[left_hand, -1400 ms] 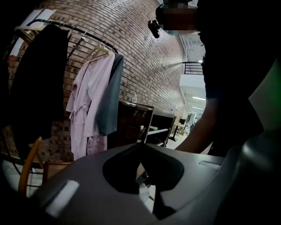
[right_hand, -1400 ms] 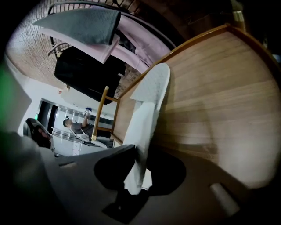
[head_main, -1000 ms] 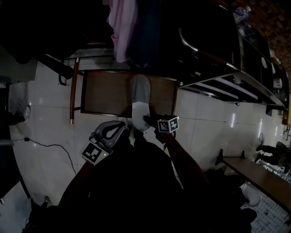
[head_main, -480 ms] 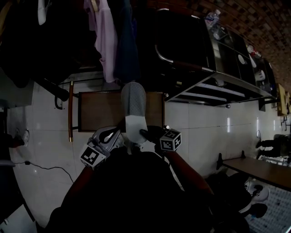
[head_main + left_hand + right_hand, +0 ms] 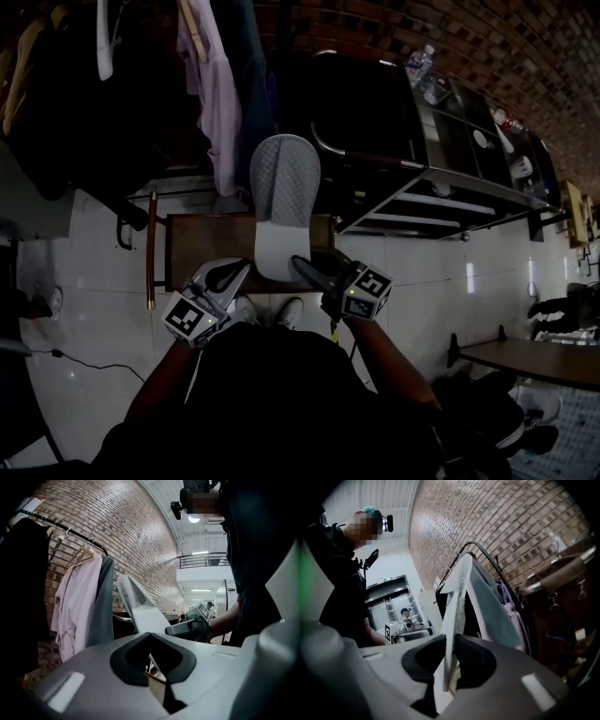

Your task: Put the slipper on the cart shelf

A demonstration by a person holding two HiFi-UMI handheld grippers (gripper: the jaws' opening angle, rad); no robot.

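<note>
A grey slipper (image 5: 284,197) hangs in the air, sole side toward my head camera and toe pointing away toward the hanging clothes. My right gripper (image 5: 298,262) is shut on its near heel edge; in the right gripper view the thin slipper (image 5: 457,606) stands on edge between the dark pads (image 5: 476,660). My left gripper (image 5: 242,267) sits just left of the slipper, fingertips together, holding nothing. The left gripper view shows the slipper (image 5: 140,606) and the right gripper (image 5: 187,627) ahead. The dark cart (image 5: 422,178) with metal shelves stands to the right.
A low wooden stool (image 5: 206,244) lies on the white tiled floor below the slipper. A clothes rail with a pink garment (image 5: 211,84) and dark clothes is behind it. A bottle (image 5: 422,61) stands on the cart top. A wooden bench (image 5: 534,352) is at lower right.
The right gripper has lifted the slipper well up off the stool and rolled it, so the toe now reaches the hanging clothes. The left gripper has risen a little beside it.
</note>
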